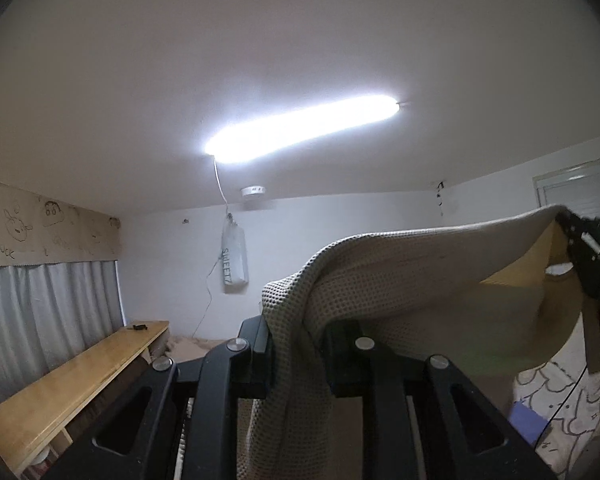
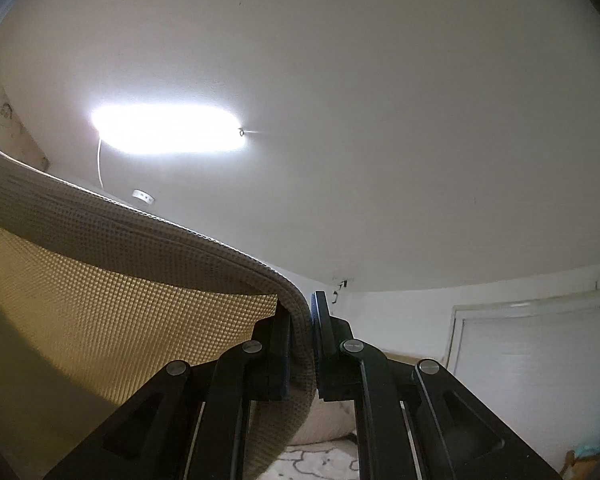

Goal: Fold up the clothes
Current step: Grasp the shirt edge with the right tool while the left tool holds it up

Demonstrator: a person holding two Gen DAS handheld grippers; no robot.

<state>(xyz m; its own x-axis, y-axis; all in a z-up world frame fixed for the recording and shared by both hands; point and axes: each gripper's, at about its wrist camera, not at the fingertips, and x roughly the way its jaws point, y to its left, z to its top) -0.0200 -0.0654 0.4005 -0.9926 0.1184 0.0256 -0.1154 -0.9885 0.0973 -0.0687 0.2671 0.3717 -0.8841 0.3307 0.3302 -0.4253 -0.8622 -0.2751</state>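
Note:
A beige waffle-knit garment (image 1: 400,280) is held up in the air, stretched between my two grippers. My left gripper (image 1: 298,344) is shut on one edge of it; the cloth drapes down between the fingers. My right gripper (image 2: 300,328) is shut on the other edge (image 2: 140,240), and it also shows in the left wrist view (image 1: 580,240) at the far right, gripping the garment's hem. Both cameras point up toward the ceiling. The lower part of the garment hangs out of sight.
A wooden shelf (image 1: 80,384) runs along the curtained window (image 1: 40,320) at left. A bright ceiling tube light (image 1: 300,128) is overhead. A patterned bed sheet (image 1: 556,400) lies below at right. A white door (image 2: 540,344) stands in the right wall.

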